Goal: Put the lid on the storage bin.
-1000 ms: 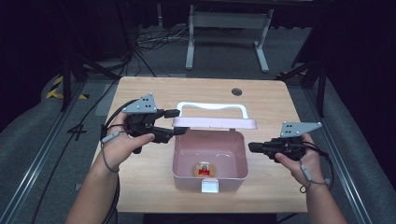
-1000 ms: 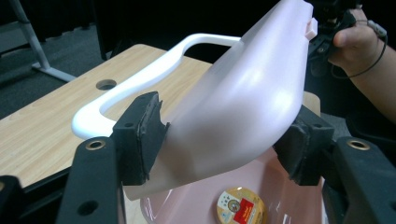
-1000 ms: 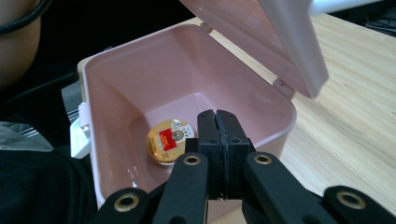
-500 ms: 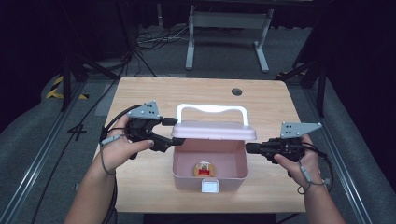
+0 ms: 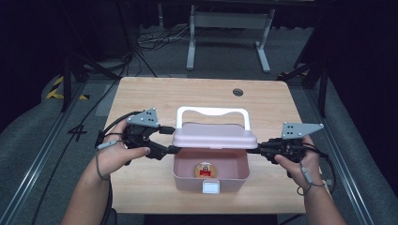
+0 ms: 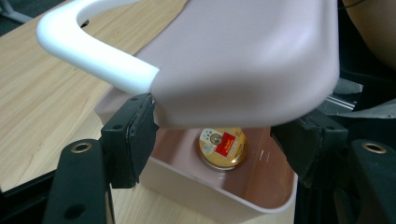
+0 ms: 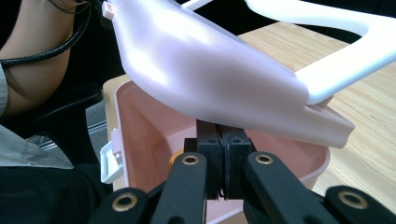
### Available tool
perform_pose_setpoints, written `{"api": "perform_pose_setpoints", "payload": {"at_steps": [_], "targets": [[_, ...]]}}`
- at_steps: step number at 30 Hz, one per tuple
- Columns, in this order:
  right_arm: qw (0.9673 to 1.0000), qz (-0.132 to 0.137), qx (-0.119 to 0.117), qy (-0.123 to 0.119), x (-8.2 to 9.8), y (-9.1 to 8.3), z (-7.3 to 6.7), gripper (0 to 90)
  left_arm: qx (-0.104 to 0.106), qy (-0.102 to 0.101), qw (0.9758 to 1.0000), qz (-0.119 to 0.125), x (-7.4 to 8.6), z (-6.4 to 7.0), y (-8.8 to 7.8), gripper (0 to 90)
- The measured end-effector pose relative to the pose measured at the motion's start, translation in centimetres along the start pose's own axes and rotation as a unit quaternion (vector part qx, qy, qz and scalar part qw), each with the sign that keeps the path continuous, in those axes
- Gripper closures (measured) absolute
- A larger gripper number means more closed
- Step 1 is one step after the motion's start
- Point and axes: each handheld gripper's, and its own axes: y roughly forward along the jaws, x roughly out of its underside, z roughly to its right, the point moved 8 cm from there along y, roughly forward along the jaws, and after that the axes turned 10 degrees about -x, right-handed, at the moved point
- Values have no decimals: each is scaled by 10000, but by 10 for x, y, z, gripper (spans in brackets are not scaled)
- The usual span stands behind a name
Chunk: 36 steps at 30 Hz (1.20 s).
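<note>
Two grippers work the pink storage box [image 5: 210, 171] at the near middle of the wooden surface [image 5: 141, 93], and its lid [image 5: 215, 136] now hangs half lowered over the open body, hinged along the far edge with the white handle [image 5: 212, 112] standing behind it. A second ago the lid leaned back and showed the whole cavity; since then it has swung forward step by step, so closing the box looks like the work in hand and seems about halfway done. The left gripper [image 5: 172, 150] meets the lid's left end, its fingers [image 6: 128, 140] spread wide on either side of the lid's corner; the jaws have just been opening, with the lid between them, and I cannot tell whether the pads press on it. The right gripper [image 5: 251, 150] has its fingers [image 7: 224, 161] pressed together with nothing between them, their tips tucked under the lid's right edge as a prop. Inside, a small round gold tin [image 6: 223, 148] with a red label sits on the box floor, near the front wall. The white latch [image 5: 210, 187] on the front wall hangs unfastened, so after the lid comes down it would likely need pressing home.
</note>
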Motion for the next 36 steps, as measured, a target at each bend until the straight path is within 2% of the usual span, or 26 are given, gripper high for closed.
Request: {"api": "perform_pose_setpoints", "payload": {"at_steps": [8, 13, 20, 25, 28, 31, 32, 33, 34, 36], "targets": [[10000, 2, -30, -10, -2, 0, 0, 893, -124, -95, 9998, -94, 11, -8, -9, 325], [10000, -1, -68, -38, -5, 1, -1, 892, -224, -262, 9994, -95, 18, -17, -15, 326], [9999, 8, -123, -34, -6, 2, -5, 890, -628, -517, 9967, -31, 21, -36, -20, 327], [9999, 15, -118, 24, -7, 1, -6, 886, -991, -772, 9920, -100, 29, -55, -17, 327], [9999, -7, -115, 22, -6, 1, -7, 885, -1134, -898, 9894, -133, 34, -66, -14, 327], [9999, -31, -97, 35, -5, 0, -9, 885, -1322, -1034, 9857, -147, 38, -78, -10, 328], [9999, -34, -94, 32, -4, 0, -9, 885, -1370, -1075, 9847, -97, 39, -82, -9, 330], [9999, -34, -94, 32, -4, 0, -9, 885, -1370, -1075, 9847, -97, 39, -82, -9, 334], [10000, -39, -78, 40, -4, 0, -11, 885, -1392, -1205, 9829, 34, 38, -88, -8, 334], [10000, -32, -74, 56, -4, 0, -12, 886, -1510, -1325, 9795, 117, 39, -94, -8, 334]]}}
